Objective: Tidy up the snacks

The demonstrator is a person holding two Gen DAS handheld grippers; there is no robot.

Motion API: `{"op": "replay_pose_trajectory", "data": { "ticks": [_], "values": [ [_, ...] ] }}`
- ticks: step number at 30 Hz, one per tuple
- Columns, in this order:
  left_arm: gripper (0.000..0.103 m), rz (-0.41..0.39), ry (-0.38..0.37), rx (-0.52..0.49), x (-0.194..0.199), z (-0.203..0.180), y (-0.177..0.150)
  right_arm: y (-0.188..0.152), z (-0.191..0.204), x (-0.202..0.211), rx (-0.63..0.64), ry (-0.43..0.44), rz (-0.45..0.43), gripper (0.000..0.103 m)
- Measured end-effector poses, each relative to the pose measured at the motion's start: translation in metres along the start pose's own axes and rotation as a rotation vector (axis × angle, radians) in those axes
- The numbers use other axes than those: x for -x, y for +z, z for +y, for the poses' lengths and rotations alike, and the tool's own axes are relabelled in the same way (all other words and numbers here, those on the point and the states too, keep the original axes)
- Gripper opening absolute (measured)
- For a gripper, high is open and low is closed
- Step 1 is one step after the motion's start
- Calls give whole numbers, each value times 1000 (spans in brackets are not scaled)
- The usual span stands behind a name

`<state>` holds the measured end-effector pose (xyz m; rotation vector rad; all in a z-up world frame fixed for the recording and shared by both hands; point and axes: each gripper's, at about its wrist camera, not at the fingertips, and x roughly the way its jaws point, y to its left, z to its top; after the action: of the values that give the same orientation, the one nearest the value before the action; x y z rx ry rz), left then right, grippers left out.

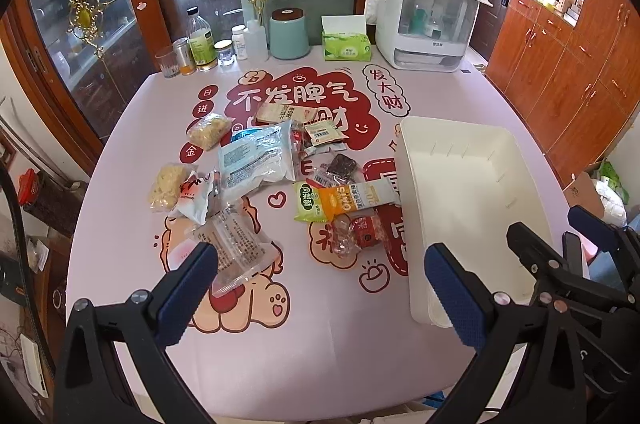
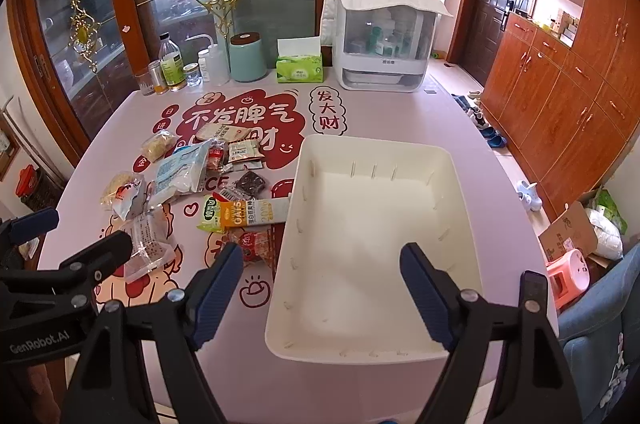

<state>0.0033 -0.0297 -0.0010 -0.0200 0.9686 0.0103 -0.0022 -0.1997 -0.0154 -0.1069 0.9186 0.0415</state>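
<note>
While both grippers hang above its near edge, a wide counter (image 2: pixel 248 376) covered in pale pink cloth with red cartoon lettering fills most of each view. On its right half sits a large white rectangular bin (image 2: pixel 452 192), with nothing visible inside. Against the far edge stands a white cabinet with a clear front (image 1: pixel 426 28), a cloth draped over its top. Beside it, to the left, are a green tissue box (image 1: pixel 346 46), a teal canister with a dark lid (image 1: pixel 289 34), and a cluster of small bottles and jars (image 1: pixel 202 46).

Left of the bin, a loose pile of snacks (image 1: pixel 272 164) lies spread on the cloth. Its biggest piece is a pale blue and white bag (image 1: pixel 256 158). An orange oat bar (image 2: pixel 248 217) lies with one end touching the bin's left wall, and a green packet (image 1: pixel 307 206) sits at its other end. A clear wrapped snack (image 1: pixel 240 248) lies nearest the left gripper, and a red wrapped sweet (image 1: pixel 366 230) lies just beside the bin.

The left gripper (image 1: pixel 320 284) hovers over the near part of the pile, its blue-padded fingers spread wide and holding nothing. The right gripper (image 2: pixel 322 288) hovers over the bin's near end, fingers likewise spread apart and bare.
</note>
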Motion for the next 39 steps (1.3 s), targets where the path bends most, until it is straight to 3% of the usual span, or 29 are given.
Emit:
{"op": "replay_pose_trajectory", "data": {
  "ticks": [5,25,31,39],
  "values": [
    [103,-3,-9,28,0,0,0,1,-2,-1,23,16,-3,82],
    [103,-17,71,57,5,-5,-7,3,-6,-13,72,90,-3,82],
    [103,-19,78,84,7,11,-11,3,8,-17,92,115,4,82],
    [103,-34,39,88,1,57,-1,13,38,-15,63,84,-10,80]
  ]
}}
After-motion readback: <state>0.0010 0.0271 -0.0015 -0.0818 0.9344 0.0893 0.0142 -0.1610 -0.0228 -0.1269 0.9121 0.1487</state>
